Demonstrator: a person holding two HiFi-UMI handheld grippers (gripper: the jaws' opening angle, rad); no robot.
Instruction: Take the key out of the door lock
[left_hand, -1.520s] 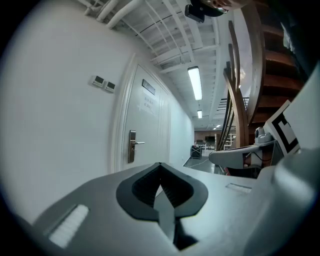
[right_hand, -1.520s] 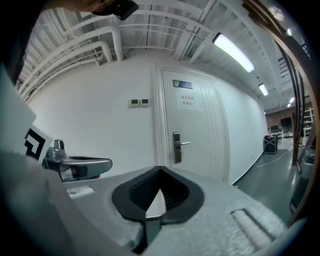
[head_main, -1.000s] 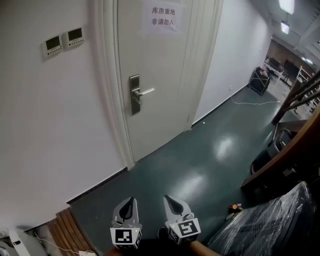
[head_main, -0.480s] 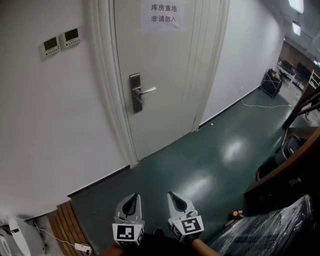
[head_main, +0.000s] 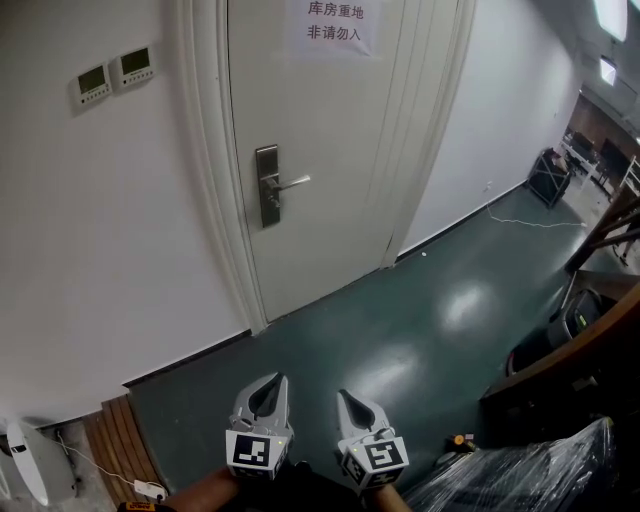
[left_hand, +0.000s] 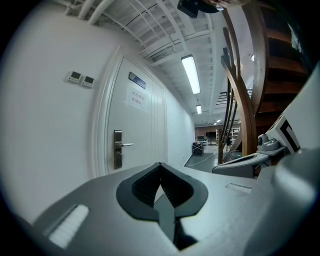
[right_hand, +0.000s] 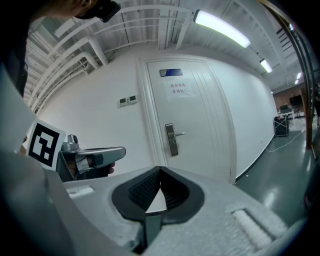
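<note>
- Head view: the white panelled door (head_main: 330, 150) stands shut at the far side of the dark green floor (head_main: 400, 330), well apart from both tools.
  - Its brushed-metal lock plate (head_main: 268, 187) carries a silver lever handle (head_main: 292, 183). The key should sit in that plate below the lever, but it is too small to make out from here.
  - The grey left tool (head_main: 272, 390) and grey right tool (head_main: 350, 403) hang low, side by side, with their tips towards the door.
- Left gripper view: the left tool (left_hand: 160, 186) has its jaws pressed together with nothing between them. The lock plate (left_hand: 118, 149) lies far ahead, to the left of the tip.
- Right gripper view: the right tool (right_hand: 159, 189) is likewise closed and empty. The lock plate (right_hand: 172, 139) sits above its tip, nearly in line.
- The step in hand looks like the approach.
  - To do it well, walk right up to the door and use the better-aligned right tool.
  - Spread its jaws before reaching the plate, and come in square to the keyhole.
  - Clamp on the key's head and draw it straight out, without levering.
- Compared with a second ago, both tools sit higher in the head view. The two pale wall control panels (head_main: 112, 75) have slid up and left. The jaws are shut as before.
</note>
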